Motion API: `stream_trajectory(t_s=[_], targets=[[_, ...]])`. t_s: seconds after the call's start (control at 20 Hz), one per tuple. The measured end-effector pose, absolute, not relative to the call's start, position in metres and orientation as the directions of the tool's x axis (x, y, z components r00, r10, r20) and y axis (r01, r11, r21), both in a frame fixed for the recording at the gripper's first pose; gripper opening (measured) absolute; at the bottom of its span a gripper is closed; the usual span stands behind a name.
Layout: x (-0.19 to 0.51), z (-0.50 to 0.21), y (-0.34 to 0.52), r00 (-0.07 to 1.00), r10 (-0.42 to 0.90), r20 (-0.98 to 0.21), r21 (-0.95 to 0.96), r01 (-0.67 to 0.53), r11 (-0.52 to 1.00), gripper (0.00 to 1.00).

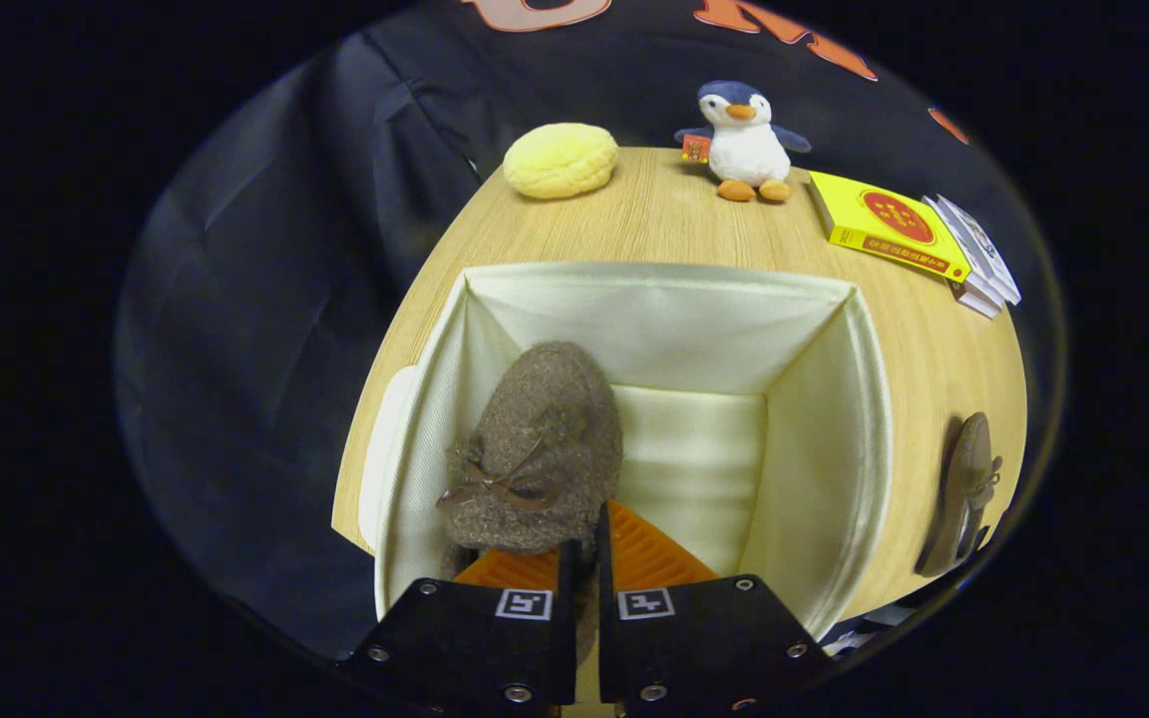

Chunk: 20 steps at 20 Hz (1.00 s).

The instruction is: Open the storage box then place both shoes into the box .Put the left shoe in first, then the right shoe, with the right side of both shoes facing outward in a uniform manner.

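- Gripper view: the gripper (pixel 584 558) points down into the open storage box (pixel 864 399), with its two fingers drawn close together and only a narrow slit between them.
- The fingers are clamped on the rear part of a brown felt shoe (pixel 535 449) (the heel edge sits in the slit; the exact contact is hidden by the finger bodies).
- This shoe hangs inside the box, against its left wall, toe pointing away from the gripper. A small brown bow (pixel 495 489) sits on its upper.
- The box is made of cream fabric, stands on the wooden surface (pixel 654 219) and is open at the top; its pale floor shows to the right of the held shoe.
- A pale flap (pixel 380 449) hangs outside the left wall of the box (probably the lid; cannot be confirmed).
- The second shoe (pixel 963 494) lies on the surface to the right of the box, apart from it, near the surface edge.
- Beyond the box, at the far side of the surface: a yellow round plush bun (pixel 562 160), a plush penguin (pixel 746 140), a yellow book (pixel 884 224) and a stack of smaller booklets (pixel 978 259) just beside the book.
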<state>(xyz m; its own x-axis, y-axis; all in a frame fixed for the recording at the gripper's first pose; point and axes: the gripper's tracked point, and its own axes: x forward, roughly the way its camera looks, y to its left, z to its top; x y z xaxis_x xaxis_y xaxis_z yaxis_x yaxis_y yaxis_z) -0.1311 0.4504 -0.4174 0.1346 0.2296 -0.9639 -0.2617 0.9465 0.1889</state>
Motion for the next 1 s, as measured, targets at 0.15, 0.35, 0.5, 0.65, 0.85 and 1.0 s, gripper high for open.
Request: stream_trajectory(t_s=[0.15,0.35,0.5,0.65,0.85,1.0], targets=[[-0.148,-0.420,0.460,0.058,0.288,-0.956,0.263,-0.268,0.927,0.18],[-0.149,-0.399,0.463,0.053,0.387,-0.920,0.357,-0.290,0.888,0.30],[-0.141,-0.371,0.454,0.087,0.466,-0.880,0.420,-0.313,0.852,0.39],[-0.132,-0.341,0.434,0.146,0.526,-0.838,0.453,-0.351,0.819,0.55],[-0.132,-0.307,0.398,0.183,0.588,-0.788,0.482,-0.411,0.773,0.78],[-0.126,-0.290,0.361,0.249,0.595,-0.764,0.462,-0.434,0.774,0.91]])
